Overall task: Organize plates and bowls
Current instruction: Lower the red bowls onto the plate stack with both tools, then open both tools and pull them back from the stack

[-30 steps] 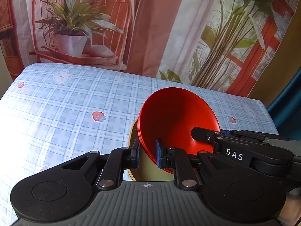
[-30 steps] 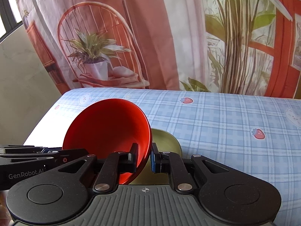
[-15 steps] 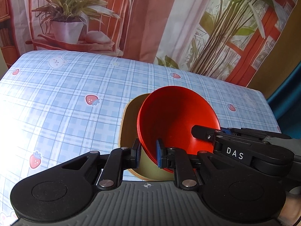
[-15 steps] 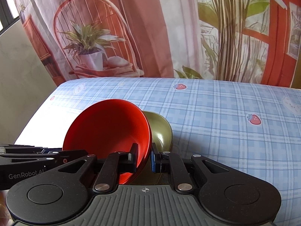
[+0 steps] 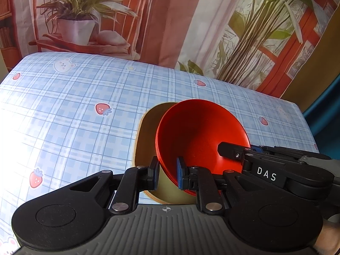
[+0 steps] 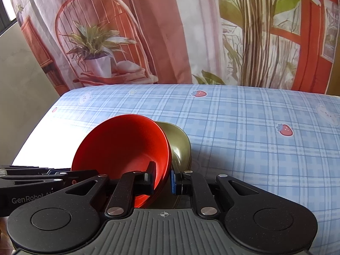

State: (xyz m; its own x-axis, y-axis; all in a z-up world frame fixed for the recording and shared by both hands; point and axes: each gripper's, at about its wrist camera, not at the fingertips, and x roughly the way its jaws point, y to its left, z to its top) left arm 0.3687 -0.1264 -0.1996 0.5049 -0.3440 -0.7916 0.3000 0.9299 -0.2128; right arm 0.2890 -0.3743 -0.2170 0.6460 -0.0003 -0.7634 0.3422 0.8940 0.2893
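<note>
the red bowl (image 5: 201,136) is held up between both grippers, tilted on its side with its open face toward the cameras. the left gripper (image 5: 167,173) has its jaws closed on the bowl's rim, one pad inside and one outside. the right gripper (image 6: 162,177) grips the opposite part of the rim the same way, jaws clamped on it. just behind and under the red bowl sits an olive green bowl (image 6: 180,142); whether the two touch cannot be told. it rests on the table (image 6: 255,127), which is covered with a blue checked cloth printed with strawberries. a printed curtain (image 6: 170,31) hangs behind.
</note>
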